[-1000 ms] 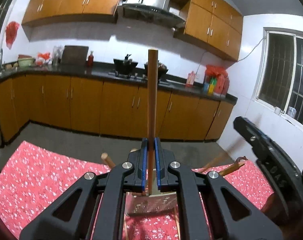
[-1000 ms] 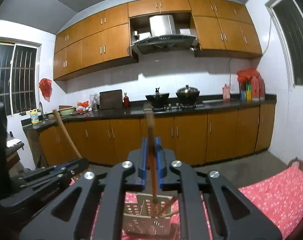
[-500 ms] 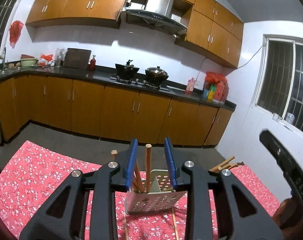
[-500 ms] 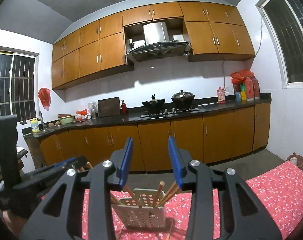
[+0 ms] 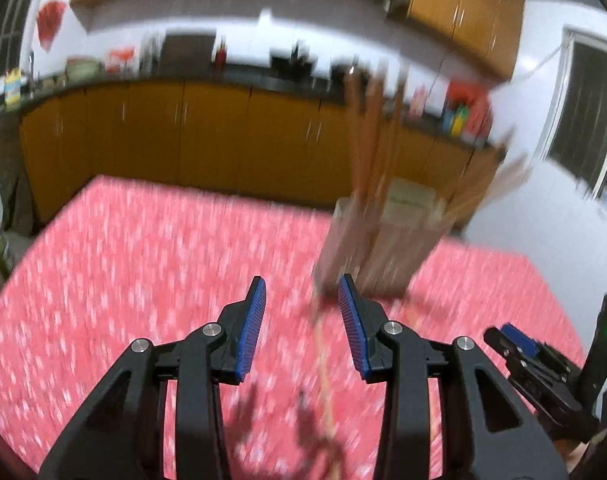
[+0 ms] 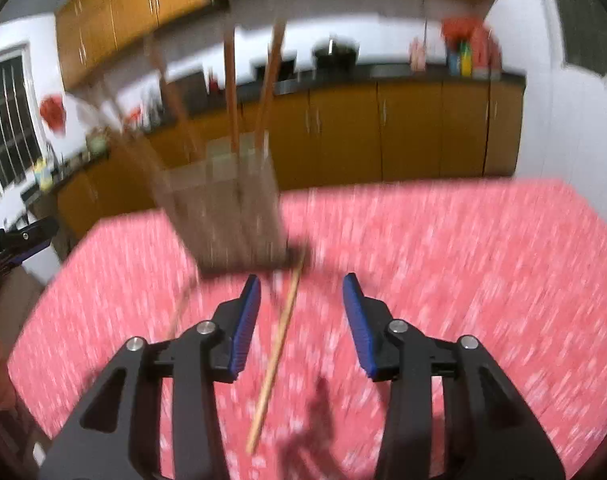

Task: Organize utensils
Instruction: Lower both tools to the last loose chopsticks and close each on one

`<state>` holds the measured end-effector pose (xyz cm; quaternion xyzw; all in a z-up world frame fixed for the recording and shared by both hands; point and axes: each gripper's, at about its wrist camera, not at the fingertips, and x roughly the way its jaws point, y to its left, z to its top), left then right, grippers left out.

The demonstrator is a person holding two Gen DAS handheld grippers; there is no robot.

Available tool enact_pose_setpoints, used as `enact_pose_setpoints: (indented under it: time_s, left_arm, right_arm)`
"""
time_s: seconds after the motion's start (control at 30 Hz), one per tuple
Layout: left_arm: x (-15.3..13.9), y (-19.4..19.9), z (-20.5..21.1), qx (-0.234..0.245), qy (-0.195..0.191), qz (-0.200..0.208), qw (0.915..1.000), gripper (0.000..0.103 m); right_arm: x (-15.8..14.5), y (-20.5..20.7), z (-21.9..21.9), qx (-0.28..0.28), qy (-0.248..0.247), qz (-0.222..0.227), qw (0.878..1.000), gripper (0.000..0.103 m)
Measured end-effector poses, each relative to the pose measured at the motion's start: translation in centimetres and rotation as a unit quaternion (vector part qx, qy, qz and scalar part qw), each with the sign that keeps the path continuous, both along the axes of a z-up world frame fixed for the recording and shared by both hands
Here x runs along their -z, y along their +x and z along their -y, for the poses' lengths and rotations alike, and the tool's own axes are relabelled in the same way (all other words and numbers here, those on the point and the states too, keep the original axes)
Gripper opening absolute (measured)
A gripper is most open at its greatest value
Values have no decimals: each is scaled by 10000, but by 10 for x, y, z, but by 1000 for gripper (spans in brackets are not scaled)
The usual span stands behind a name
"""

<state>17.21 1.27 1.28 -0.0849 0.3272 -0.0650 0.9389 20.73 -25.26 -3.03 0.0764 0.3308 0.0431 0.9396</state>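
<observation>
While both views are smeared by motion blur, the layout is legible: the left gripper (image 5: 301, 312) and the right gripper (image 6: 301, 312) each stand with jaws spread wide and nothing between the blue pads. The utensil holder (image 5: 377, 244), a pale perforated box, sits on the red floral tablecloth (image 5: 143, 260) with several wooden sticks (image 5: 367, 132) standing up and fanning out of it, presumably because the box props them. One loose chopstick (image 6: 275, 356) lies flat on the cloth, pointing toward the holder's base and lying partly between the right gripper's open jaws; it is probably the next item to collect. A second loose stick (image 5: 323, 364) appears in the left view, though blur obscures its outline. Open cloth extends left of the holder; the table's far edge lies just behind it, leaving little room beyond.
</observation>
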Motion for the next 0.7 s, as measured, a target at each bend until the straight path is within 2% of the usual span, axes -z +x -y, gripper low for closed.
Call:
enact_pose_setpoints:
  time_s: [0.1, 0.23, 0.37, 0.7]
  left_arm:
    - [33, -3, 6, 146, 70, -456, 9988, 39]
    - [59, -12, 19, 399, 136, -725, 9965, 39]
    - [74, -21, 34, 670, 213, -800, 9943, 39]
    - [94, -24, 56, 905, 474, -1056, 9891, 39]
  right_arm:
    - [31, 2, -23, -267, -158, -471, 9984, 38]
    - [51, 8, -41, -374, -408, -767, 9955, 36]
    - [56, 10, -36, -272, -454, -831, 9951, 10]
    - [56, 12, 11, 413, -107, -945, 9946, 8]
